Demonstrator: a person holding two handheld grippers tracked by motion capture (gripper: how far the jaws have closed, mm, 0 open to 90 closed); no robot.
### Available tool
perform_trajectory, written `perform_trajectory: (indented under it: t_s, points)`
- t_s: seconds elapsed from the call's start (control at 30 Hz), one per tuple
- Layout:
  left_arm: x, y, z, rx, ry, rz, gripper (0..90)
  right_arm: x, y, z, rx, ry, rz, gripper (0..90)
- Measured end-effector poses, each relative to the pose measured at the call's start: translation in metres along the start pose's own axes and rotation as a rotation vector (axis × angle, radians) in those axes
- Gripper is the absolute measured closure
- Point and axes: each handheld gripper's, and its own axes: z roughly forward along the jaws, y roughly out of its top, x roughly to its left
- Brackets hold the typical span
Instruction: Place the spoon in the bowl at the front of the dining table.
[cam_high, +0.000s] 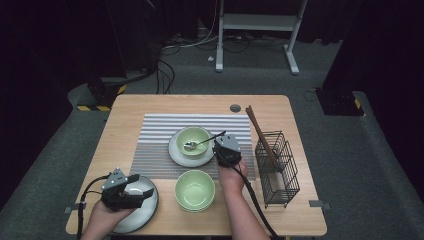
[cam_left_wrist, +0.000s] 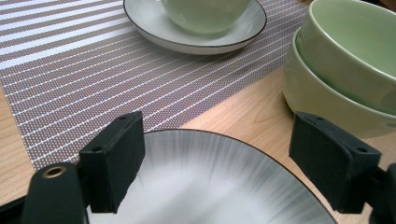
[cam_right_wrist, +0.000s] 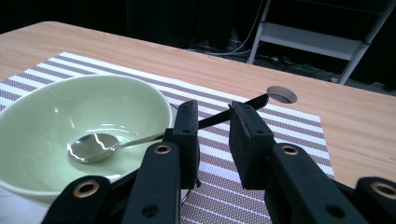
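Wooden table (cam_high: 150, 105) bearing a striped placemat (cam_high: 160, 130). High view: left gripper (cam_high: 145, 192) over a grey plate (cam_high: 150, 210), wire rack (cam_high: 277, 167) at right. Left gripper view: jaws spread wide above the plate (cam_left_wrist: 210, 186), beside stacked green bowls (cam_left_wrist: 345, 70). Right gripper view: right gripper (cam_right_wrist: 212, 133), jaws parted narrowly around the dark handle of the spoon (cam_right_wrist: 93, 147), not clamped, the spoon resting in a green bowl (cam_right_wrist: 56, 126).

Your high view looks forward and down from above your side, taking in the whole table (cam_high: 295, 200). Your left gripper view sits low at the near left corner, close over the grey plate (cam_left_wrist: 210, 186). Your right gripper view faces the far edge. All three views share the striped mat (cam_high: 155, 135).
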Motion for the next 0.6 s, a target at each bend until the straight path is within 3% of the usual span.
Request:
perform_trajectory:
  t_s: [0.6]
  points:
    - [0.000, 0.000, 0.000, -0.002, -0.002, -0.001, 18.9, -0.003, 0.005, 0.014, 0.016, -0.013, 0.017, 71.9]
